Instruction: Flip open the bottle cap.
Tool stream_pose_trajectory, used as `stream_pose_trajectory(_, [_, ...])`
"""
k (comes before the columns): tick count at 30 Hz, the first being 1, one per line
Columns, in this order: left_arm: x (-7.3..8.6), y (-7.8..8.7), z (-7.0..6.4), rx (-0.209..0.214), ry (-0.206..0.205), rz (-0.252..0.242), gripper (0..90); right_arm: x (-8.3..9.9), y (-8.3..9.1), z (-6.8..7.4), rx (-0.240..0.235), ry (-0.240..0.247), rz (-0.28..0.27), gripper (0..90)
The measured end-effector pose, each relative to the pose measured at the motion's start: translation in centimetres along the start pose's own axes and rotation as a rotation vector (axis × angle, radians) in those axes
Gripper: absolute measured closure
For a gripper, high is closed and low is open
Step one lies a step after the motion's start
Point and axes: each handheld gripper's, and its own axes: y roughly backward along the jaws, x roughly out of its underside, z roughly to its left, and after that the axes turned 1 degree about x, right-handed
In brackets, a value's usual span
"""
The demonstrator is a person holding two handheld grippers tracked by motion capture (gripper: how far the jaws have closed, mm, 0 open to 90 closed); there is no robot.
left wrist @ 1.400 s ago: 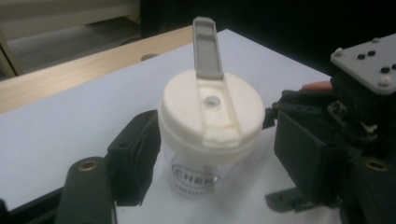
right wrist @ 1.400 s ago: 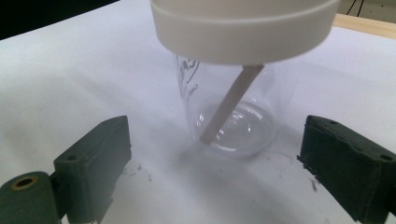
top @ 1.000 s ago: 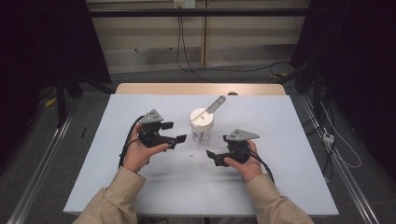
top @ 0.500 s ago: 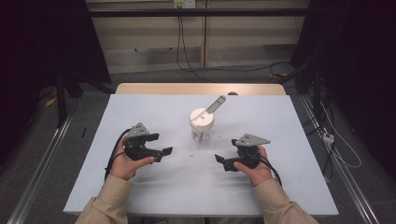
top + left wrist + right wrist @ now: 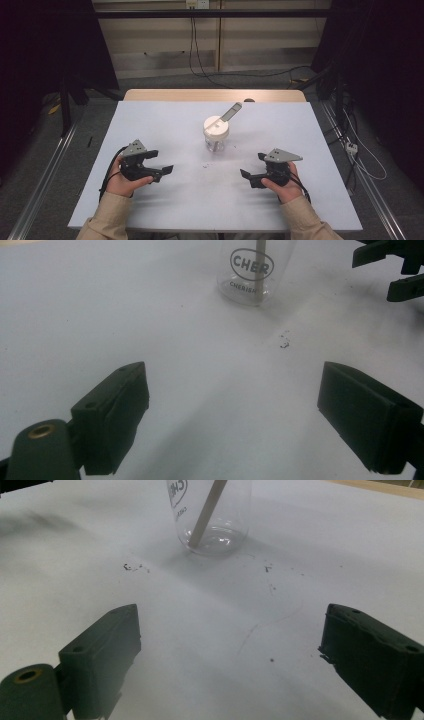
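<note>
Resting low over the white worktop [image 5: 150,125], the left tongs [image 5: 162,170] and right tongs [image 5: 248,176] both gape wide and hold nothing. Between them, farther back, stands the clear jar [image 5: 216,136] with a stick [image 5: 230,112] inside.

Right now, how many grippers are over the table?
2. The left gripper is at the near left, open; the right gripper is at the near right, open. The glass jar stands between them, farther back.
</note>
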Motion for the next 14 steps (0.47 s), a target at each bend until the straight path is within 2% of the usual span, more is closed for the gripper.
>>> stream_pose_trajectory(6, [0.7,0.6,0.1,-0.014,-0.008,0.008,10.1,0.6,0.9,-0.5,0.014,-0.001,-0.002,8.9])
stream_pose_trajectory(11, [1.1,0.8,0.2,-0.022,0.006,0.006,6.9,1.1,1.9,-1.1,0.033,-0.002,-0.005,9.3])
stream_pose_trajectory(14, [1.1,1.0,0.4,-0.026,0.015,-0.012,6.6,1.3,2.4,-1.4,0.041,-0.013,-0.011,9.2])
